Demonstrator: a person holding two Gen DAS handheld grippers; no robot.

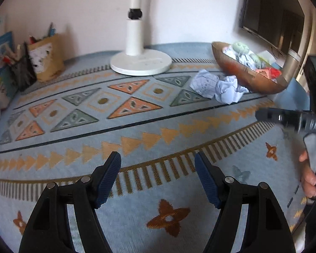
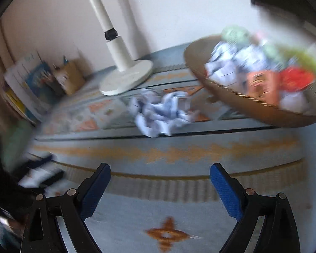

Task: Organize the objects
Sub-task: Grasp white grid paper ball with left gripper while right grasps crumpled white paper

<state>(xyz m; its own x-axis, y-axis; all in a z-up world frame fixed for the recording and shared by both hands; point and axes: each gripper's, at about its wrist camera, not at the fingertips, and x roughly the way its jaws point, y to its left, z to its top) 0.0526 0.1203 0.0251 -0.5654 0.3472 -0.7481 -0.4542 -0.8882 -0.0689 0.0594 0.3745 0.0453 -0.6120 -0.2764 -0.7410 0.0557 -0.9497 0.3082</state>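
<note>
both our tongs, left gripper (image 1: pixel 158 177) and right gripper (image 2: pixel 160 186), released and empty. crumpled paper (image 1: pixel 219 88) lies on the cloth (image 1: pixel 137 126) at 2 o'clock, touching the bowl (image 1: pixel 242 73), likely next to go in.

White lamp base (image 1: pixel 141 63) upper centre of frame, round foot flat on patterned blue cloth (image 1: pixel 137 126), white post rising out of top edge. Brown paper bag (image 1: pixel 47 63) upper left against pale wall, pens sticking out. Blue-covered books (image 1: pixel 0 57) at far left edge beside bag. Dark screen (image 1: pixel 271 14) upper right on wall. Right wrist view blurred.
</note>
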